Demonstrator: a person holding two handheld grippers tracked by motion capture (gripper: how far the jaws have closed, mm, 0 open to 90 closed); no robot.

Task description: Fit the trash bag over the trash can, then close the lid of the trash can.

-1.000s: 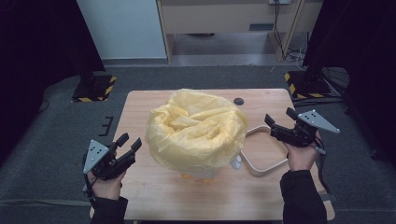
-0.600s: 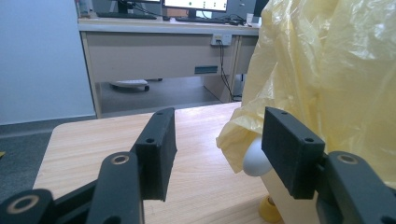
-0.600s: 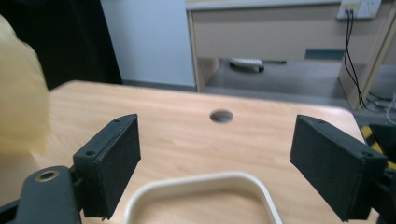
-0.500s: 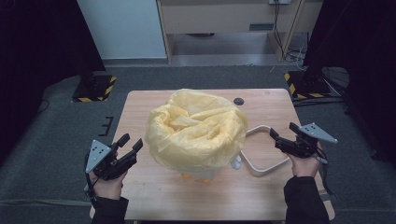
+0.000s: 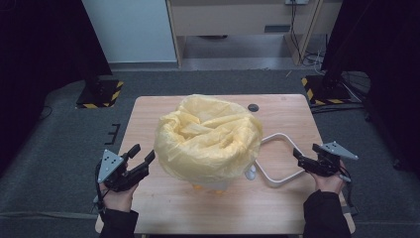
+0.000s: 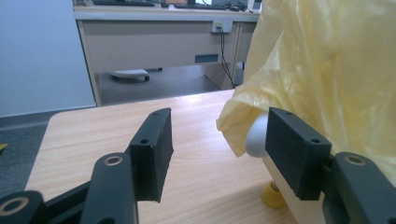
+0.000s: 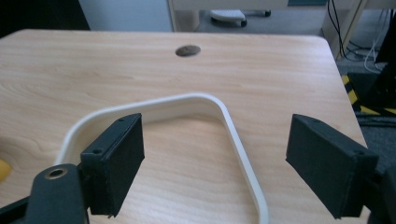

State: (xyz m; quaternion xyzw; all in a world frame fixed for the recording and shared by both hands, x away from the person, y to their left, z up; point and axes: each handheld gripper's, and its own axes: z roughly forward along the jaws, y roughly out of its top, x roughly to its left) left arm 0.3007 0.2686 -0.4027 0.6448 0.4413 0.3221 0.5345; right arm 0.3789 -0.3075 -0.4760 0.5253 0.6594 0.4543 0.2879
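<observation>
Two tongs are out over the wooden bench point(image 5: 148, 208). A white bin point(image 6: 299, 200) stands in the middle of the bench, with a big yellow bag point(image 5: 208, 136) puffed over its top. A white bent handle point(image 5: 285, 158) lies flat on the bench to the right of the bin. The left tongs point(image 5: 142, 157) sit just beside the bag; their jaws have just been opening and nothing is held in them. The right tongs point(image 5: 298, 154) are over the handle; their jaws have just been closing a little, are wide apart, and hold nothing.
</observation>
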